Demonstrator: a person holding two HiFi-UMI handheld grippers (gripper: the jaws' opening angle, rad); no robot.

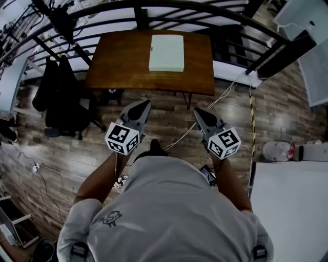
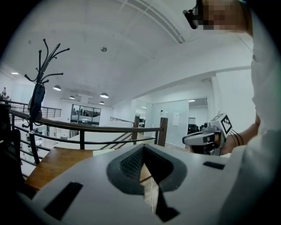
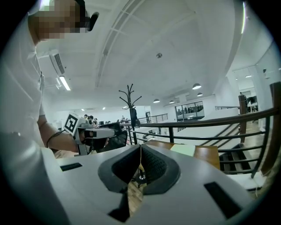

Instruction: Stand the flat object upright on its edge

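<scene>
A flat pale-green rectangular object [image 1: 166, 52] lies flat on the brown wooden table [image 1: 123, 64], towards its far side. Its near edge shows as a pale strip [image 2: 103, 152] in the left gripper view and as a pale slab [image 3: 183, 150] in the right gripper view. My left gripper [image 1: 146, 104] hangs over the floor short of the table's near edge, shut and empty. My right gripper [image 1: 198, 112] is beside it, also short of the table, shut with nothing between its jaws. Each gripper shows in the other's view: the right gripper [image 2: 206, 138] and the left gripper [image 3: 90, 132].
A dark metal railing [image 1: 154, 10] curves behind the table, with stairs [image 1: 230, 43] at the right. A coat stand with dark clothing [image 1: 59, 87] is left of the table. Cables [image 1: 179, 138] run across the wood floor. A white surface [image 1: 289, 204] lies at the lower right.
</scene>
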